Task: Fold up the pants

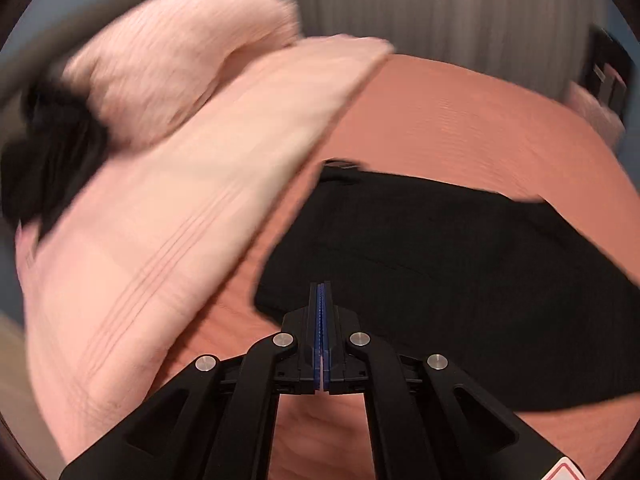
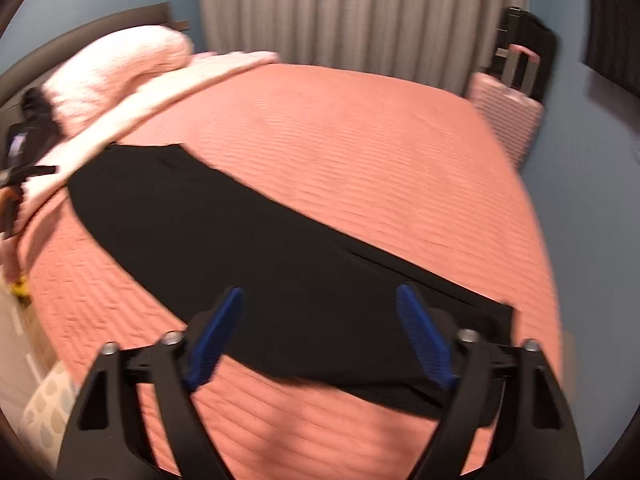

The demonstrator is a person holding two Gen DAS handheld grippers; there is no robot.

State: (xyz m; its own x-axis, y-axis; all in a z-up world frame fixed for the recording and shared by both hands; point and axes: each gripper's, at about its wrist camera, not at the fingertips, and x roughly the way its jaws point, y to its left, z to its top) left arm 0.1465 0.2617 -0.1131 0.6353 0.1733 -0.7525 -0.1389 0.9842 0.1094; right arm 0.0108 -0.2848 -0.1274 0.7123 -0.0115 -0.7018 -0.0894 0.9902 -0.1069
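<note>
A coral quilted bedspread (image 2: 360, 152) carries black pants (image 2: 248, 248), likely soft, light, best pinched at an edge. The left gripper (image 1: 322, 292) is seen shut and empty; the right gripper (image 2: 320, 300) is spread wide above the cloth.

A bed with a salmon-pink quilted cover (image 2: 360, 152) carries everything. Black pants (image 2: 248, 248) lie flat and stretched out across it. Near the head end, a pale pink blanket (image 2: 152, 92) and a fluffy pink pillow (image 2: 120, 60) rest on the cover.

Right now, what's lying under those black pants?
The black pants lie flat on a salmon-pink quilted bedspread, which shows on every side of them. Whatever sits directly beneath the cloth is covered, so nothing more can be told.
</note>
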